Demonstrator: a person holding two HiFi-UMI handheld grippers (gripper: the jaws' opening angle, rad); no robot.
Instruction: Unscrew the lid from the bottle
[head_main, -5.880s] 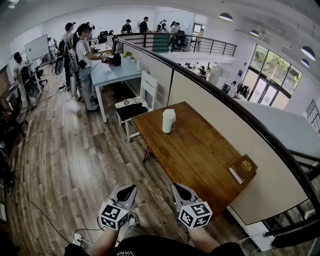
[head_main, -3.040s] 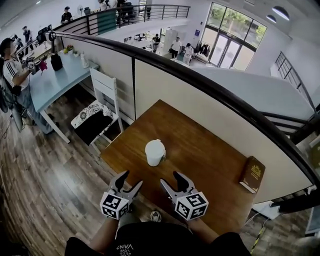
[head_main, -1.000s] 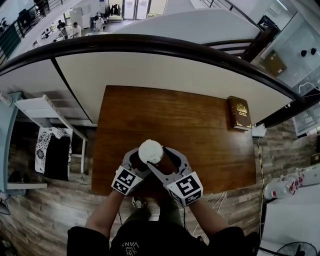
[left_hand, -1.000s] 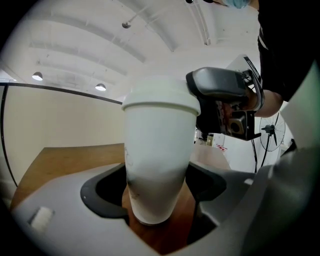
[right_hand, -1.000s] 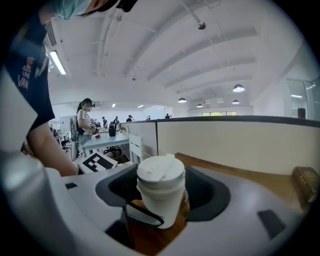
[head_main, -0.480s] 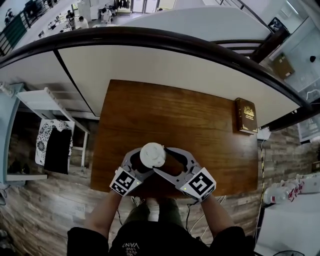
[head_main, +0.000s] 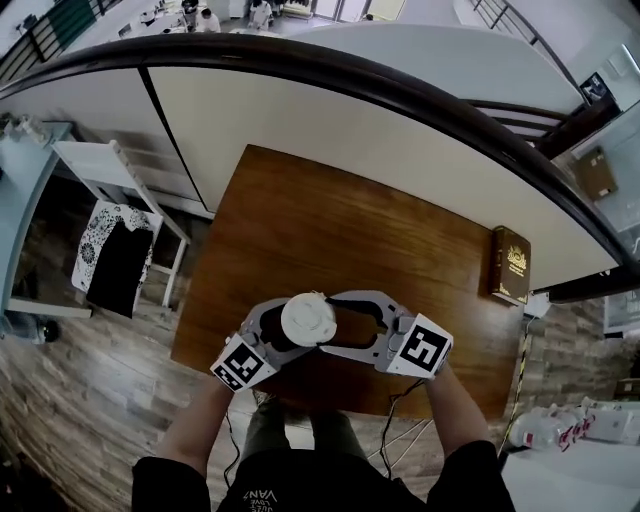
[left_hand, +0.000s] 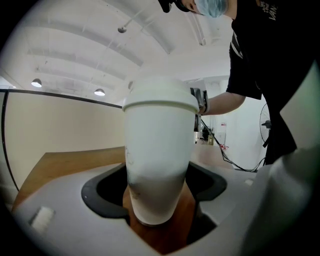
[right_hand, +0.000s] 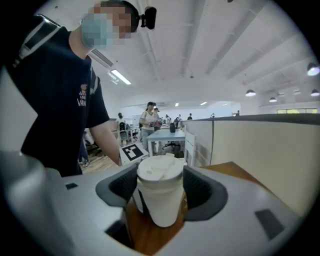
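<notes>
Low centre in the head view, the left gripper (head_main: 280, 335) has its jaws clamped on the body of the white bottle (left_hand: 155, 165), which stands on the wooden surface (head_main: 350, 230). Just to the right, the right gripper (head_main: 340, 324) has its jaws closed around the lid (right_hand: 159, 170). The lid is still on the bottle, so the unscrewing looks unfinished.

A brown wooden counter (head_main: 330, 215) stands against a cream partition panel (head_main: 330, 125), which carries a dark curved handrail (head_main: 250, 52) on top. A dark book (head_main: 510, 264) with a gold emblem lies near the right end of the counter. Left of the counter stands a white chair (head_main: 110, 165) with a patterned cushion (head_main: 100, 232). The floor (head_main: 70, 390) is of wood planks. In the right gripper view, a light blue table (right_hand: 165, 134) and some people (right_hand: 149, 116) show far behind.
</notes>
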